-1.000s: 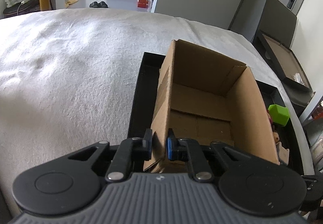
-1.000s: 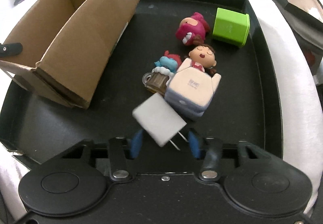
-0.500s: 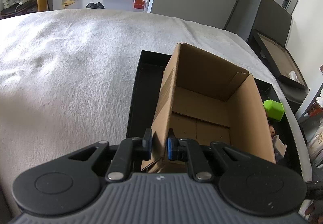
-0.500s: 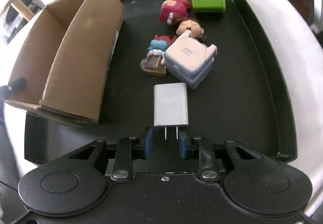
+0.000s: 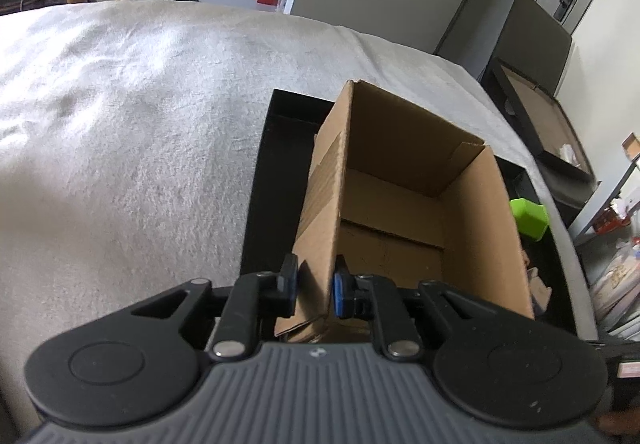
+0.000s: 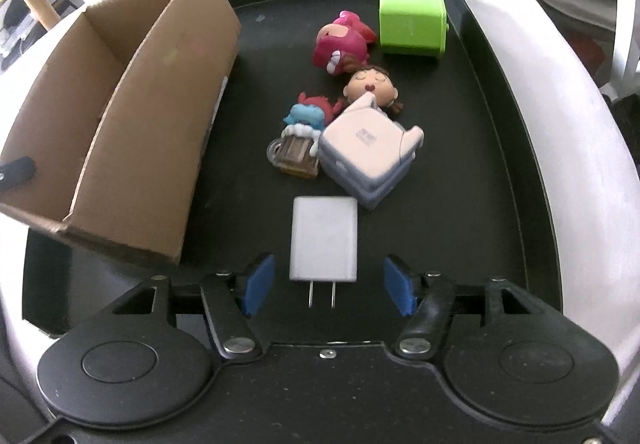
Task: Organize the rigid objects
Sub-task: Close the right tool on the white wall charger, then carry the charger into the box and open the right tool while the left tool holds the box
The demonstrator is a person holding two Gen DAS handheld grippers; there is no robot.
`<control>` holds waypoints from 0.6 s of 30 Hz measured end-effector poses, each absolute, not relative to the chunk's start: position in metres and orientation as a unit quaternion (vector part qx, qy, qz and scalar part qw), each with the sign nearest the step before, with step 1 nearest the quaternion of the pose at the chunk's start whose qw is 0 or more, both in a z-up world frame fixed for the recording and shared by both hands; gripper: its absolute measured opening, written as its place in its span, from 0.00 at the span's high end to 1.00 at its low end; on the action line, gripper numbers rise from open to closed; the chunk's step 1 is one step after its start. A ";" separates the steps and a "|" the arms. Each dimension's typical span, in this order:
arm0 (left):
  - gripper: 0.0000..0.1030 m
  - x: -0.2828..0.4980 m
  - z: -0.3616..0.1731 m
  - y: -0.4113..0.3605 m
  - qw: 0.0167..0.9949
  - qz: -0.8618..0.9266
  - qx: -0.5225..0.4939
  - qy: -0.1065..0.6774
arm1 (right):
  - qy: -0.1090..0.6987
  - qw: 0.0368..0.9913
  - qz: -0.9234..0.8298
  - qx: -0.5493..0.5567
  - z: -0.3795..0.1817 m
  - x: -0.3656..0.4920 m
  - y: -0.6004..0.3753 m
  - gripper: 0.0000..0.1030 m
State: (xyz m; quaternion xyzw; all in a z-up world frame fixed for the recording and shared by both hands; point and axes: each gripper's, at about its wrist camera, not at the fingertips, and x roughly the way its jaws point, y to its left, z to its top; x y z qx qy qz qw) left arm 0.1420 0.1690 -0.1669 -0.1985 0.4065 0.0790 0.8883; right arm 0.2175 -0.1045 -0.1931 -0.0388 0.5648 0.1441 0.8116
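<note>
Three figurines (image 6: 344, 40), one charger (image 6: 324, 238)

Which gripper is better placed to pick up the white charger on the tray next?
Right. The right gripper has just been opening, and the white charger lies between its pads, untouched. The left gripper is shut on the cardboard box wall.

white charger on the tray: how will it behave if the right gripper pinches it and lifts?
The white charger looks like a rigid block with flat sides, so it likely won't flex. Its smooth shell may slip between the right hand-held gripper's open pads. Lying flat on the black tray, it shouldn't roll.
</note>
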 end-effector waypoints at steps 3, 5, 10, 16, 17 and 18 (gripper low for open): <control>0.85 0.142 -0.166 0.168 0.888 0.078 -0.199 0.407 | 0.565 0.811 0.141 -0.045 -0.198 0.221 -0.101 0.41; 0.85 0.143 -0.165 0.167 0.888 0.079 -0.197 0.407 | 0.562 0.813 0.142 -0.053 -0.199 0.221 -0.098 0.41; 0.85 0.149 -0.165 0.161 0.888 0.098 -0.179 0.412 | 0.545 0.820 0.151 -0.090 -0.197 0.217 -0.089 0.64; 0.88 0.149 -0.164 0.147 0.893 0.118 -0.138 0.411 | 0.543 0.821 0.158 -0.081 -0.188 0.217 -0.087 0.65; 0.88 0.149 -0.163 0.145 0.894 0.119 -0.132 0.411 | 0.540 0.823 0.159 -0.080 -0.185 0.214 -0.089 0.65; 0.89 0.149 -0.163 0.145 0.894 0.119 -0.129 0.412 | 0.538 0.824 0.161 -0.079 -0.181 0.214 -0.089 0.65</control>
